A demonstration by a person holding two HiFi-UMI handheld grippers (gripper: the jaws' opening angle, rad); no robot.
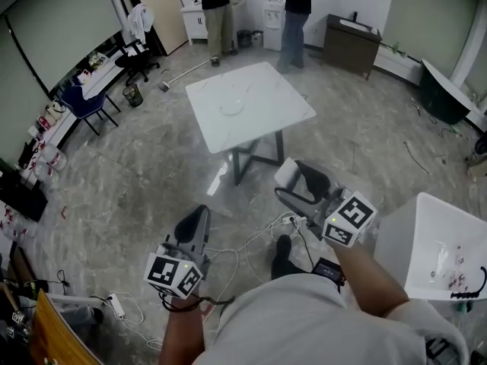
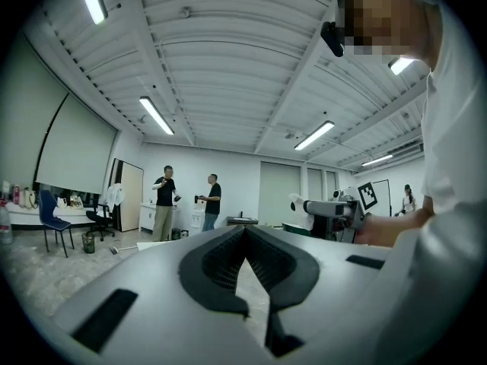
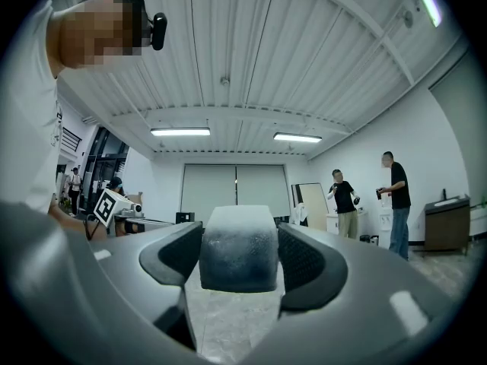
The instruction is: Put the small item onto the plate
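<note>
The small item is a pale grey-white block (image 3: 237, 249), and my right gripper (image 3: 239, 238) is shut on it between its dark pads. In the head view that block (image 1: 287, 171) is held above the floor, near the front of the white square table (image 1: 266, 116). A clear plate (image 1: 232, 106) lies around the middle of that table. My left gripper (image 1: 197, 217) hangs lower left over the floor. In the left gripper view its jaws (image 2: 245, 233) meet at the tips with nothing between them. Each gripper shows in the other's view: the right gripper (image 2: 335, 207) and the left gripper (image 3: 114, 206).
Two people (image 1: 215, 10) (image 1: 295, 14) stand at the far wall by a low cabinet (image 1: 350, 44). Cables and a power strip (image 1: 116, 304) trail over the floor by my feet. Chairs (image 1: 91, 101) line the left wall. A second white table (image 1: 430, 242) with small bits stands at my right.
</note>
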